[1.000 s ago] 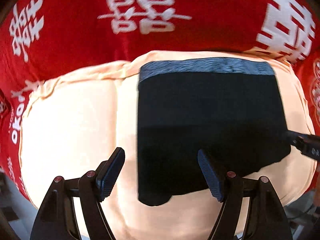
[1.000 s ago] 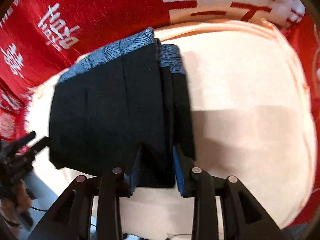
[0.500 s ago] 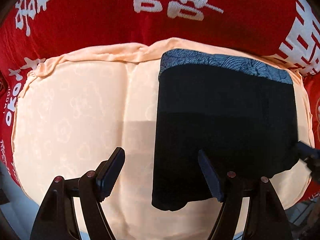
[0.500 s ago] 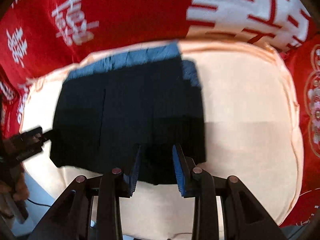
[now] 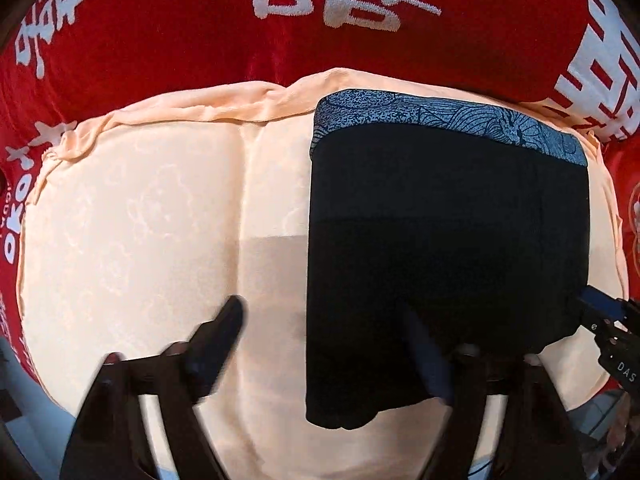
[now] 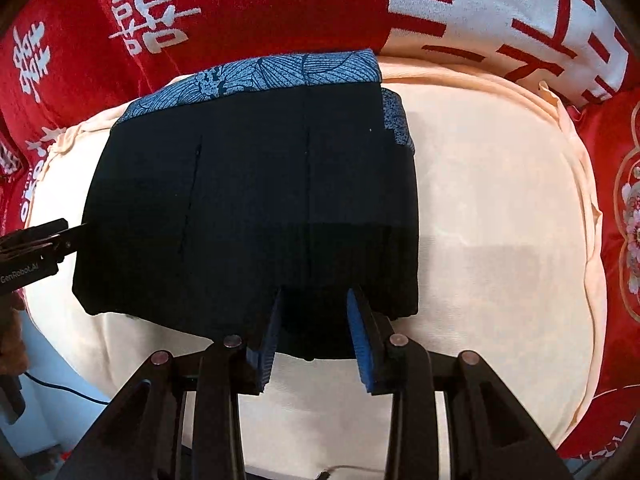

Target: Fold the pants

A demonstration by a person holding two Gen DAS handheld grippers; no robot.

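Observation:
Black pants (image 5: pixel 448 240) with a blue patterned waistband (image 5: pixel 440 116) lie folded flat on a peach cushion (image 5: pixel 140 220). My left gripper (image 5: pixel 324 332) points down over the pants' near left corner. Its jaws are opening and blurred, with the pants' left edge between them and no pad pressing on it. In the right wrist view the pants (image 6: pixel 248 200) fill the middle. My right gripper (image 6: pixel 316 300) stands on their near hem, with a bunch of black cloth filling the narrow gap between the blue pads. Its jaws are easing open. Each gripper shows at the other view's edge: left gripper (image 6: pixel 40 244), right gripper (image 5: pixel 608 320).
A red blanket (image 5: pixel 160 40) with white characters lies under and around the cushion. Bare cushion (image 6: pixel 500 220) stretches to the right of the pants in the right wrist view. A cable (image 6: pixel 64 390) and pale floor show at the lower left.
The left jaws have spread wider. The left gripper has slid left, so the pants sit further right in its view. The right gripper has rolled a little and kept its place on the hem.

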